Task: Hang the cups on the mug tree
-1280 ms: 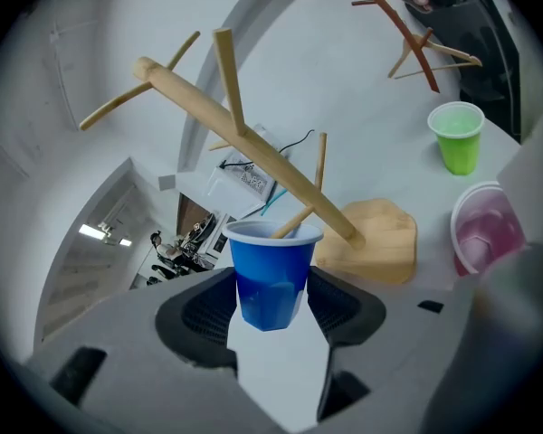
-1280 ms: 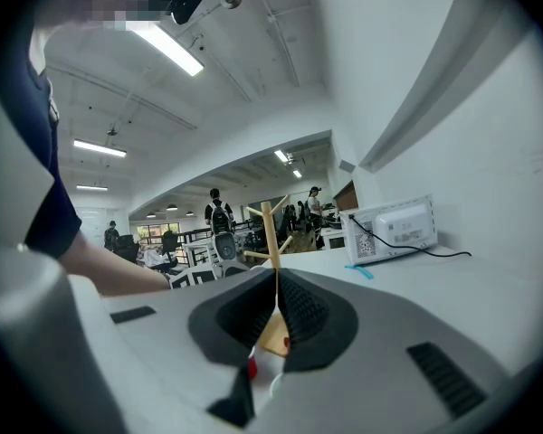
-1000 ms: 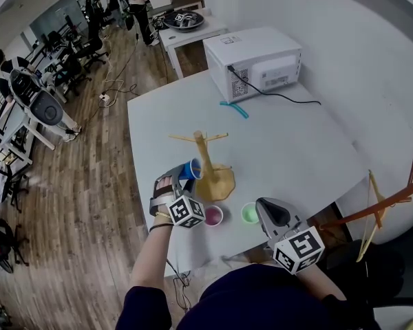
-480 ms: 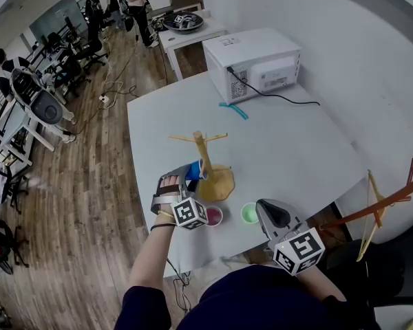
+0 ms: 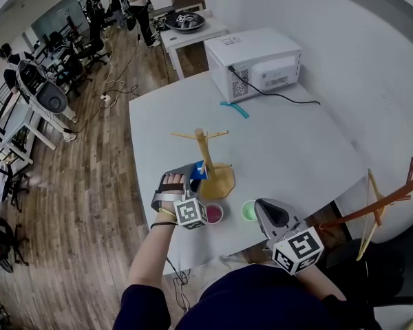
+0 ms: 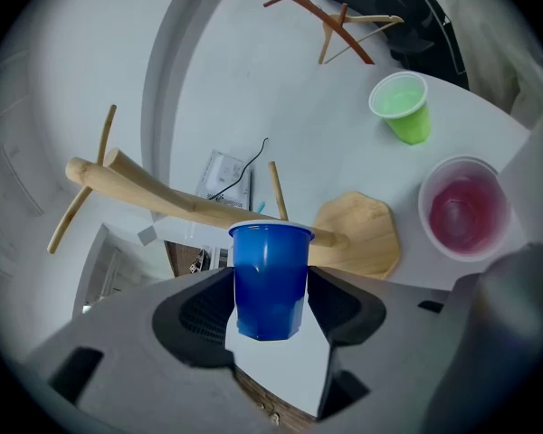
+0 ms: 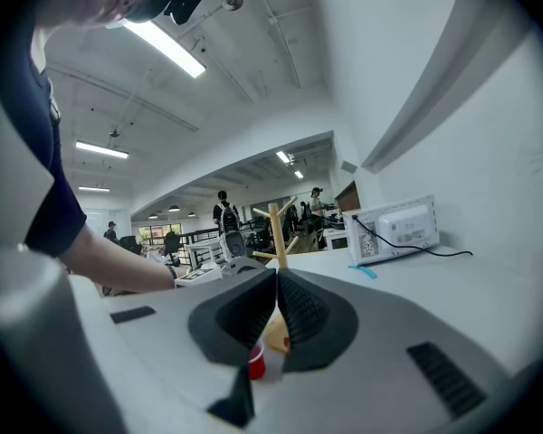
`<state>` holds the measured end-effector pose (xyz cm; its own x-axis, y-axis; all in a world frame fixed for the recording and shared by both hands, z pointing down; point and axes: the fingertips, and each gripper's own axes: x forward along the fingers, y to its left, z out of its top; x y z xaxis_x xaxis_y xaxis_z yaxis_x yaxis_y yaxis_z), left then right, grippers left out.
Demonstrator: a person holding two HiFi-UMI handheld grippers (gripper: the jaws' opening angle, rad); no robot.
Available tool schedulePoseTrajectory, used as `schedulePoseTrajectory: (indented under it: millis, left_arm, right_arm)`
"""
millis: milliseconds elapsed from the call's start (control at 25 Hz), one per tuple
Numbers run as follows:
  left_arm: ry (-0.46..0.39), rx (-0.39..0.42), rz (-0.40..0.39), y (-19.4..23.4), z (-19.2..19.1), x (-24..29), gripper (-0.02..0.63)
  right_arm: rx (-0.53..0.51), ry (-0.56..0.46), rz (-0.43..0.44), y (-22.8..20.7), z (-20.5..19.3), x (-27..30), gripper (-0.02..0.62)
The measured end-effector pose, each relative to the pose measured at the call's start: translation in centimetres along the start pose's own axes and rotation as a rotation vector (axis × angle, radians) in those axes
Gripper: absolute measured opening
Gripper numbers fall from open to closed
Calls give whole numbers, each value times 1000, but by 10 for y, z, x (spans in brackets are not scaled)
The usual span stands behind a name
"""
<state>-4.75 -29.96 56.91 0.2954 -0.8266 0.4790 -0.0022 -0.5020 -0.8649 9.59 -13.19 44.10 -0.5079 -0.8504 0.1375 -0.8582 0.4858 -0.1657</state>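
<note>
The wooden mug tree (image 5: 205, 151) stands on its flat base (image 5: 220, 182) near the table's front edge. My left gripper (image 5: 193, 173) is shut on a blue cup (image 5: 198, 170), held on its side right against the tree's trunk. In the left gripper view the blue cup (image 6: 270, 277) sits clamped between both pads, its rim toward the trunk (image 6: 185, 204). A pink cup (image 5: 214, 214) and a green cup (image 5: 249, 212) stand upright in front of the base. My right gripper (image 5: 260, 208) rests shut and empty beside the green cup.
A white microwave (image 5: 255, 59) with a black cable sits at the table's far end, a teal strip (image 5: 234, 108) in front of it. A bare wooden coat stand (image 5: 382, 201) rises off the table's right side. The table's front edge (image 5: 193, 256) is close to both grippers.
The left gripper has carried the blue cup a little to the right, up against the tree trunk, and rolled it. The right gripper has stayed still.
</note>
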Motion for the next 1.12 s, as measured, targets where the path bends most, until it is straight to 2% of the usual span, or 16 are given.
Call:
schedulePoseTrajectory:
  millis: [520,840,1120]
  left_arm:
    - [4,-51,-41,-7,8,-10,256]
    - [-5,-59,-15,-10,9,-15,256]
    - [-8,-116,1,-12,12,-27,256]
  right_arm:
    - [0,2,0,5,-1,-8,30]
    - [3,5,8,9,-3,-15,30]
    - [0,6,28,15,-6,-21,31]
